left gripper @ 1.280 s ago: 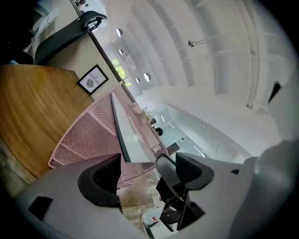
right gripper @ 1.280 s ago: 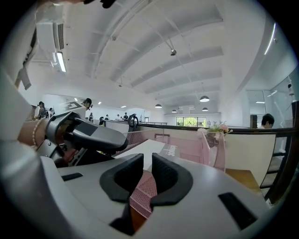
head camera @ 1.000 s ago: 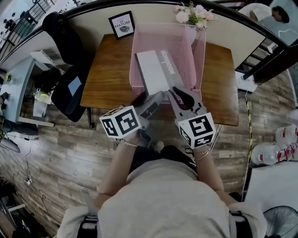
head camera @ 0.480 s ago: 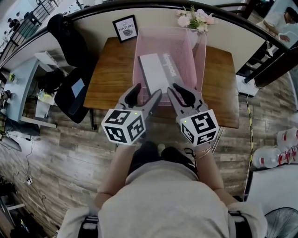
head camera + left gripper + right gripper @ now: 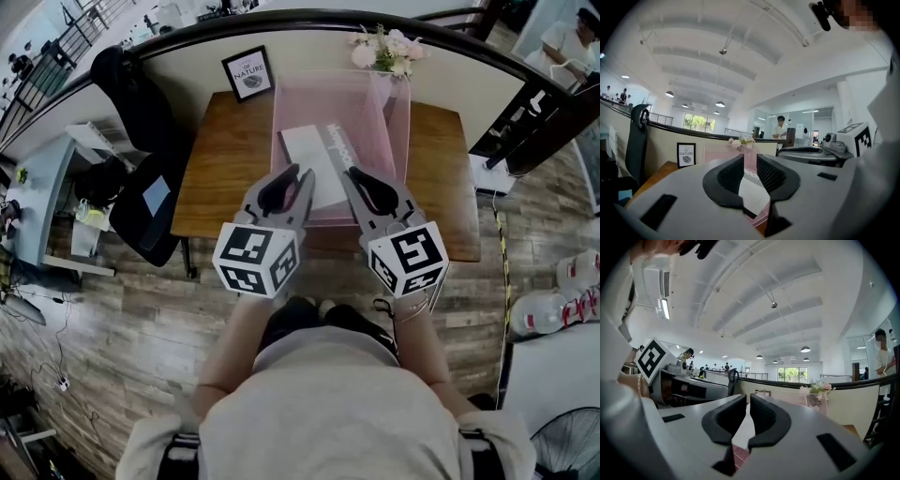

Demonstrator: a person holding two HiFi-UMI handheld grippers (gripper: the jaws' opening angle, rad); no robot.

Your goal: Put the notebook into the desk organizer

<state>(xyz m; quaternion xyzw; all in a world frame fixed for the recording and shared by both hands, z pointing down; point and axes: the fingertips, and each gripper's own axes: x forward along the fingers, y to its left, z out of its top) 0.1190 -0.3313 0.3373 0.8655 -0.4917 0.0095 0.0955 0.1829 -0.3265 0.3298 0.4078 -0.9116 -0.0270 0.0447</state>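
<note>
A white notebook [image 5: 314, 159] lies slanted inside the pink mesh desk organizer [image 5: 399, 103] on the wooden desk [image 5: 220, 141]. Both grippers hover side by side above the desk's front edge, short of the organizer. My left gripper [image 5: 300, 173] is empty; its jaws are closing, with only a narrow gap left between them. Through that gap in the left gripper view [image 5: 750, 159] the notebook [image 5: 751, 193] shows beyond. My right gripper [image 5: 350, 174] has its jaws together and holds nothing; the right gripper view [image 5: 748, 398] shows the pads nearly touching.
A framed picture [image 5: 248, 73] and a small vase of flowers [image 5: 386, 47] stand at the desk's back edge. A black chair with a coat [image 5: 141, 103] stands left of the desk. A dark railing curves behind it. Water bottles [image 5: 562, 300] sit on the floor at the right.
The left gripper's jaws went from wide apart to nearly together. Both grippers rose and drew back from the organizer. The notebook stayed in the organizer.
</note>
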